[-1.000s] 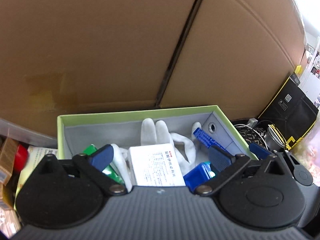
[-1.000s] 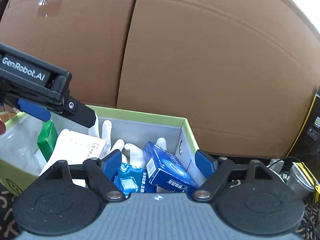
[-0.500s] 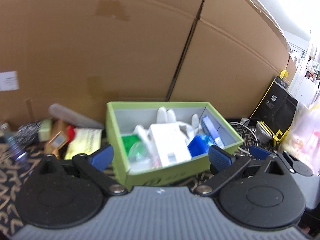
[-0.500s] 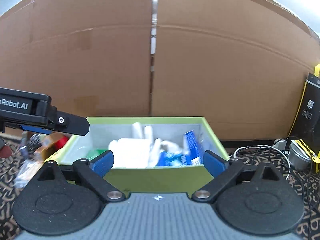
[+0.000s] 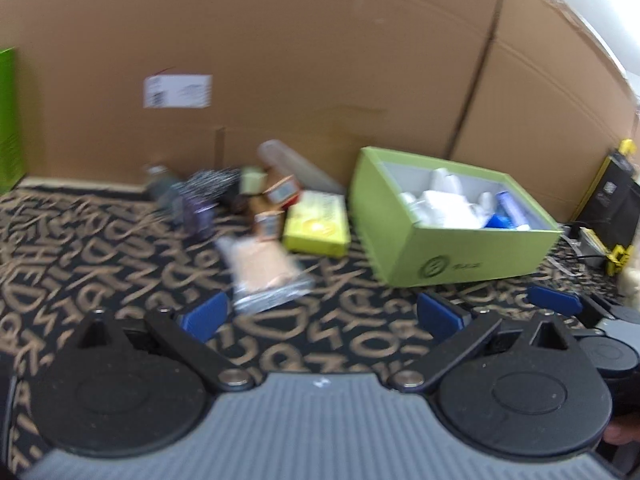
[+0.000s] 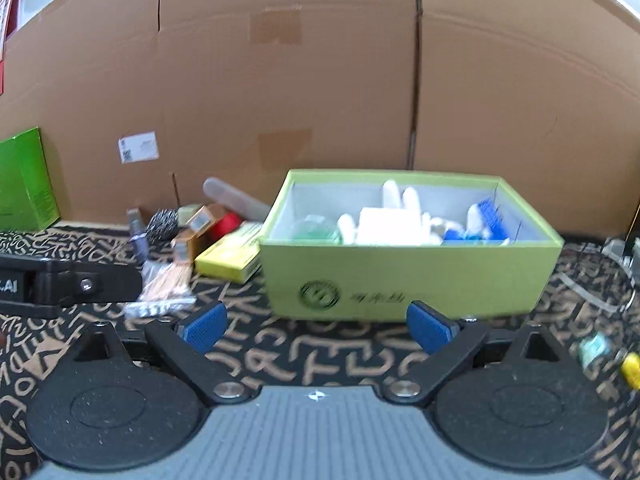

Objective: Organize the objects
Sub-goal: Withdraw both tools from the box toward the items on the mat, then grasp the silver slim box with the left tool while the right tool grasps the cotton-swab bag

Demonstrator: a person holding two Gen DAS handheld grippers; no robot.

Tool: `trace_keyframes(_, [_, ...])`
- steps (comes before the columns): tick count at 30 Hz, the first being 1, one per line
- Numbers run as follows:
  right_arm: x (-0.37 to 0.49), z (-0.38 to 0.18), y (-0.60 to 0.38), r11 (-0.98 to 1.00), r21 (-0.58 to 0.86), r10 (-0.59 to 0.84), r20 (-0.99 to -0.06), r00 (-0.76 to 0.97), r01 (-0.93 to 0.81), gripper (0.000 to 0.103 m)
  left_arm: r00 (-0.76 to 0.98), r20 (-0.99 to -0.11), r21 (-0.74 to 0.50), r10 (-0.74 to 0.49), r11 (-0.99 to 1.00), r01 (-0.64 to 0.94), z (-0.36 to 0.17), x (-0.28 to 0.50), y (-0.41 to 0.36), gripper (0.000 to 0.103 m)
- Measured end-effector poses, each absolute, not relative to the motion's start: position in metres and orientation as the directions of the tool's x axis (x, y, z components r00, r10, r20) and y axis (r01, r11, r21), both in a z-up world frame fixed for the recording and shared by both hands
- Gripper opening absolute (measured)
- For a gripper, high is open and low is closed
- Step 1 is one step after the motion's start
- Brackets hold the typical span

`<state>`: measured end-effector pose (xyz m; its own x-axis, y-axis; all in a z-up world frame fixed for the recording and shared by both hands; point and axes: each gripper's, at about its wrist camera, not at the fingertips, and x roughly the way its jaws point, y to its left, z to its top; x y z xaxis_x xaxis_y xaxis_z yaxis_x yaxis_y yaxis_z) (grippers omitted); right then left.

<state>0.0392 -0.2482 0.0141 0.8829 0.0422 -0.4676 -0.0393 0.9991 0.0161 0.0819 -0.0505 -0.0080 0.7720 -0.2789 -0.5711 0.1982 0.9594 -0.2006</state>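
Observation:
A green box (image 5: pixel 476 256) (image 6: pixel 400 276) stands on the patterned cloth and holds white gloves (image 6: pixel 396 204), a white carton (image 6: pixel 384 226), blue packs (image 6: pixel 490 220) and a green item (image 6: pixel 316 228). Left of it lies a loose pile: a yellow box (image 5: pixel 318 222) (image 6: pixel 228 256), a clear packet of pink items (image 5: pixel 266 272) (image 6: pixel 160 284), orange cartons (image 5: pixel 280 192), a metal scrubber (image 6: pixel 162 224). My left gripper (image 5: pixel 320 314) is open and empty, back from the pile. My right gripper (image 6: pixel 316 326) is open and empty before the box.
Tall cardboard sheets (image 5: pixel 280 60) wall off the back. A green carton (image 6: pixel 22 184) stands at far left. Cables and a black and yellow case (image 5: pixel 612 204) lie to the right. The left gripper's body (image 6: pixel 68 286) shows at the right wrist view's left edge.
Both grippers pulled back and up from inside the green box, both empty. The left one also swung left, bringing the loose pile into view.

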Motion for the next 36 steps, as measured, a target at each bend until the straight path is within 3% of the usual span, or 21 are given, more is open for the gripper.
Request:
trace_keyframes(10, [0.040,-0.027,-0.216,0.993,0.086,0.116,-0.524,0.844,-0.084,0.099,0.760,-0.615,-0.204,-0.209,0.974,0.102,-0.038,0.082,-0.004,0.103])
trace_keyframes(18, [0.065,-0.025,-0.174,0.977,0.088,0.209,-0.521,0.827,-0.192,0.098,0.771,-0.604,-0.249,-0.201,0.967,0.057,-0.037,0.089,0.029,0.103])
trace_keyframes(27, [0.135,-0.030,-0.128,0.959,0.068,0.266,-0.548,0.793,-0.274,0.086,0.772,-0.613,-0.280,-0.168,0.960,-0.014,-0.033,0.118,0.056,0.103])
trace_keyframes(28, [0.142,-0.031,-0.126,0.960,0.065,0.261,-0.555,0.790,-0.271,0.082,0.772,-0.612,-0.295,-0.173,0.955,-0.020,-0.032,0.124,0.057,0.103])
trace_keyframes(30, [0.150,-0.034,-0.124,0.960,0.074,0.264,-0.566,0.781,-0.271,0.058,0.774,-0.609,-0.314,-0.173,0.949,-0.035,-0.030,0.138,0.059,0.103])
trace_keyframes(31, [0.151,-0.035,-0.125,0.960,0.087,0.268,-0.573,0.774,-0.267,0.038,0.776,-0.608,-0.314,-0.167,0.949,-0.042,-0.029,0.145,0.058,0.103])
trace_keyframes(33, [0.146,-0.035,-0.130,0.962,0.095,0.263,-0.571,0.778,-0.256,0.027,0.776,-0.614,-0.295,-0.142,0.954,-0.059,-0.029,0.163,0.053,0.103])
trace_keyframes(34, [0.143,-0.034,-0.132,0.963,0.096,0.261,-0.573,0.777,-0.253,0.016,0.775,-0.619,-0.279,-0.129,0.958,-0.063,-0.029,0.173,0.050,0.103])
trace_keyframes(36, [0.133,-0.034,-0.137,0.962,0.097,0.262,-0.576,0.775,-0.254,0.011,0.770,-0.630,-0.254,-0.106,0.964,-0.075,-0.030,0.194,0.043,0.103])
